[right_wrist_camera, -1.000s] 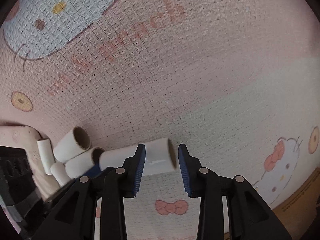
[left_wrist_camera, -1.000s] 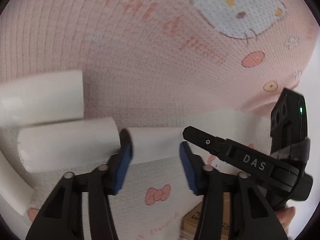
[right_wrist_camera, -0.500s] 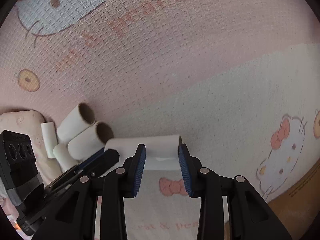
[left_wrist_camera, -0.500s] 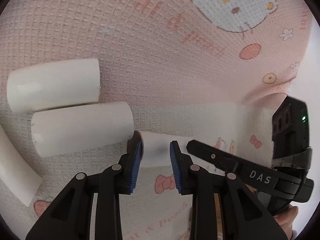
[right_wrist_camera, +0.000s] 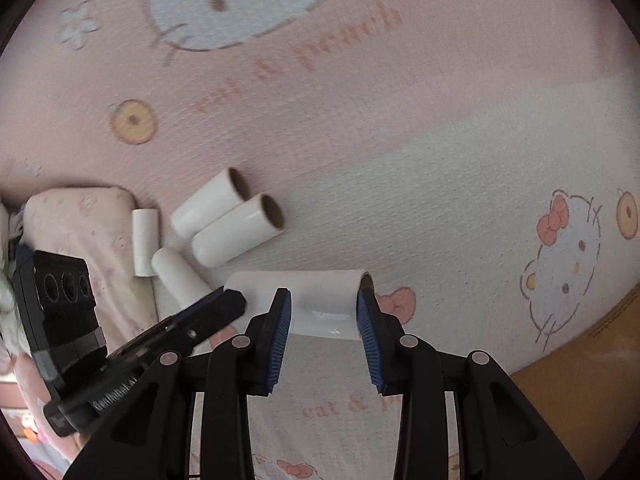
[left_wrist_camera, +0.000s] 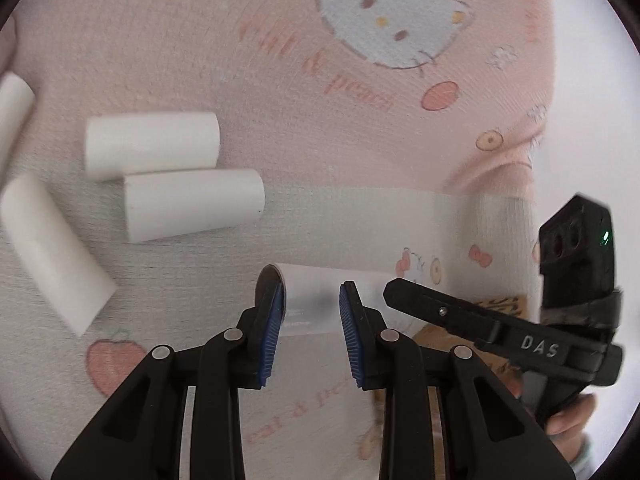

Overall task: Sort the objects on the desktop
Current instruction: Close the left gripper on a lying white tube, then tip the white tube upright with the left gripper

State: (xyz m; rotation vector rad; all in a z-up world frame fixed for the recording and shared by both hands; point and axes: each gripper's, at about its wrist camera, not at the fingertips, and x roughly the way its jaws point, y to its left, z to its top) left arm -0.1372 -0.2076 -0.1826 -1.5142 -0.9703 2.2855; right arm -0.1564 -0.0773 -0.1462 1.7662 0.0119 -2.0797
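Both grippers have lifted the white paper tube [right_wrist_camera: 326, 306] off the pink cloth [right_wrist_camera: 360, 120]; left gripper [left_wrist_camera: 312, 312] and right gripper [right_wrist_camera: 324, 320] clench its ends, the left having closed onto it.

surface: pink cartoon-cat printed cloth [right_wrist_camera: 400, 128] | right edge: brown cardboard [right_wrist_camera: 580, 392]

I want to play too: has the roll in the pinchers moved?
Yes. The held roll has come away from the nearest lying roll, downward in the left view.
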